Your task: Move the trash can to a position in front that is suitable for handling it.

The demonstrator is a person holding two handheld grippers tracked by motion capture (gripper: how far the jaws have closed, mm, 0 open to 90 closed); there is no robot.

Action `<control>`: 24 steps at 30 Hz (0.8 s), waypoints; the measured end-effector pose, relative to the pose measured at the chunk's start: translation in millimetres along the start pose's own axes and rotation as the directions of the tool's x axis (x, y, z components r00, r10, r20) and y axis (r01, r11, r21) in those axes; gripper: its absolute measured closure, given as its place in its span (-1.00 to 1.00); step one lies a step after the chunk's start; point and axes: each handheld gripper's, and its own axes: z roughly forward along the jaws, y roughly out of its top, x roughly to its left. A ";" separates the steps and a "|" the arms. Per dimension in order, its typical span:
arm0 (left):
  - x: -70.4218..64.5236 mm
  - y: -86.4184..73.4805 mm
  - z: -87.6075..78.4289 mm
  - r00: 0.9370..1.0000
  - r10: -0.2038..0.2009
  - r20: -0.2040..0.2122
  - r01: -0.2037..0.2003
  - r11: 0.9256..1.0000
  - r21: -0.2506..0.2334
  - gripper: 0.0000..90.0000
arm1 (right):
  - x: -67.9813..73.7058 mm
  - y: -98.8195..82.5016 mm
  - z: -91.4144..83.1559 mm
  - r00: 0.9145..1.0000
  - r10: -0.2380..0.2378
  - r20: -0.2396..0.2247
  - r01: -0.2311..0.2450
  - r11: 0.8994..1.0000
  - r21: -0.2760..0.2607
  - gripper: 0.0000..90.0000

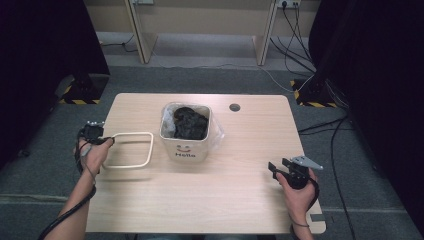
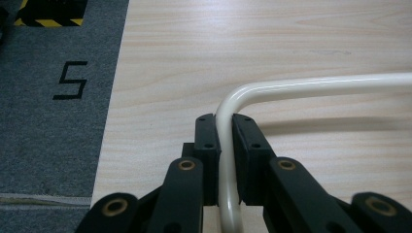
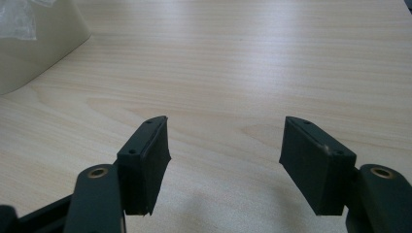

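The left gripper (image 2: 223, 141) pinches the cream ring frame (image 1: 131, 149) at its rounded corner, jaws pressed on the tube from both sides. In the high view the frame lies flat on the table (image 1: 210, 200), stretching from the gripper toward three o'clock and ending just beside the cream bin (image 1: 185, 145), whose bag holds dark stuff. The right gripper (image 3: 223, 155), at four o'clock from the bin, holds its jaws spread over bare wood.

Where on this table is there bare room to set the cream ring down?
Bare wood runs along the near edge of the table, between the ring and the right hand-held gripper, and right of the bin. It is crowded where ring and bin sit together.
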 end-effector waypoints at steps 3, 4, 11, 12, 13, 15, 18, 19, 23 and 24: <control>0.0 -2.8 2.2 1.000 0.002 -0.002 -0.002 1.000 0.002 0.80 | 0.0 0.0 0.0 1.000 0.000 0.000 0.000 1.000 -0.001 -0.23; 0.0 -3.7 3.0 1.000 0.001 -0.003 -0.001 1.000 0.003 0.80 | 0.0 0.0 0.0 1.000 0.000 0.000 0.000 1.000 0.000 -0.23; -0.2 -9.5 7.4 1.000 0.006 -0.007 -0.006 1.000 0.008 0.80 | 0.0 0.0 0.0 1.000 -0.001 -0.001 0.001 1.000 0.000 -0.23; -0.4 -10.1 7.7 1.000 0.008 -0.009 -0.008 1.000 0.009 0.80 | 0.1 0.0 0.0 1.000 -0.001 -0.001 0.001 1.000 0.000 -0.23; -0.6 -10.8 8.1 1.000 0.009 -0.010 -0.008 1.000 0.009 0.80 | 0.1 0.0 -0.1 1.000 -0.002 -0.001 0.002 1.000 0.000 -0.23; -0.5 -11.7 8.9 1.000 0.014 -0.014 -0.014 1.000 0.011 0.80 | 0.0 0.0 0.0 1.000 0.000 -0.001 0.000 1.000 0.001 -0.23; -0.3 -13.1 10.2 1.000 0.018 -0.018 -0.017 1.000 0.013 0.80 | 0.1 0.0 0.0 1.000 0.000 -0.001 0.000 1.000 0.000 -0.23; -0.3 -13.5 10.5 1.000 0.019 -0.018 -0.018 1.000 0.014 0.80 | 0.1 0.0 0.0 1.000 0.000 -0.001 0.000 1.000 0.001 -0.23; -0.1 -15.6 11.9 1.000 0.021 -0.022 -0.020 1.000 0.017 0.80 | 0.1 0.0 0.1 1.000 -0.001 0.000 0.001 1.000 0.001 -0.23; -0.1 -16.1 12.3 1.000 0.020 -0.022 -0.020 1.000 0.018 0.80 | 0.1 0.1 0.1 1.000 -0.001 0.000 0.001 1.000 0.001 -0.23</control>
